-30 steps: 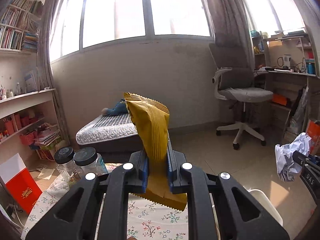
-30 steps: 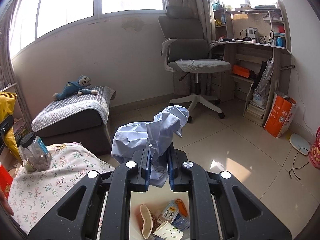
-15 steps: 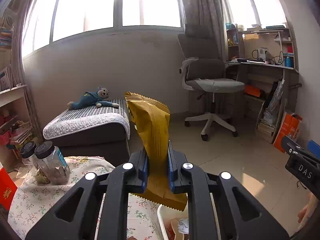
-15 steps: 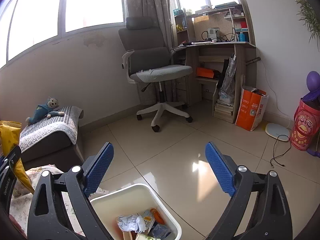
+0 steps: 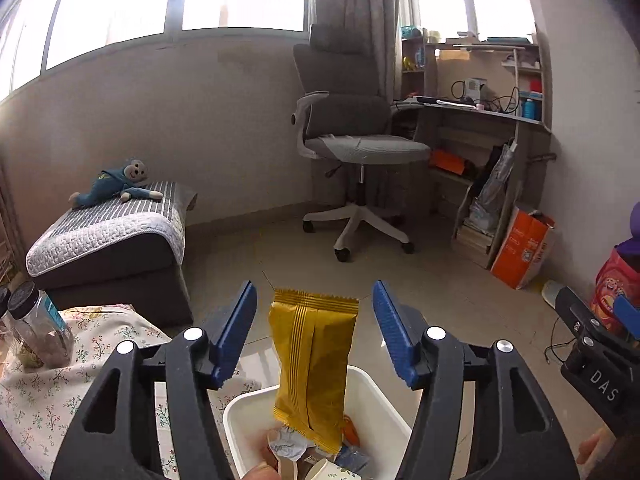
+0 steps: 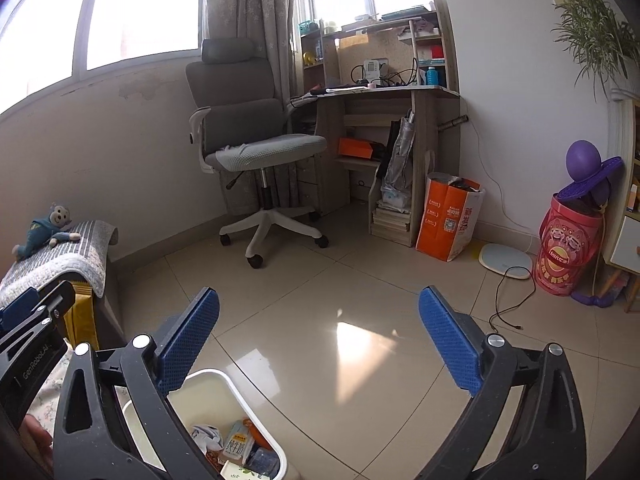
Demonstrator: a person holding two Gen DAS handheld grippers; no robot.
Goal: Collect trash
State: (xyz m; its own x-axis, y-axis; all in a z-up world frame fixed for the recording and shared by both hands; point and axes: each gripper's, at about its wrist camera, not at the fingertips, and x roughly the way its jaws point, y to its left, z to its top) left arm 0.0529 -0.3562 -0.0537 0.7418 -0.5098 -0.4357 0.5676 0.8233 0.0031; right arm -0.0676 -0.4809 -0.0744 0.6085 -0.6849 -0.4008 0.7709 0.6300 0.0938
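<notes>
Left tool (image 5: 314,330) jaws have just been opening, now spread apart; yellow wrapper (image 5: 312,364) between them, touching neither pad, upright over the white bin (image 5: 384,408). Right tool (image 6: 320,338) jaws have just opened wide, nothing between them, above the bin's far edge. Bin sits on tiled floor beside floral-cloth counter (image 5: 36,392), trash inside.

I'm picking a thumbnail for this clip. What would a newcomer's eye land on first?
First, the crinkled golden-yellow snack wrapper hanging between the left gripper's spread blue jaws, which have just been opening, right above the white plastic trash bin. Next, the right gripper, jaws wide and empty over glossy floor tiles. Behind stands a grey office chair.
</notes>
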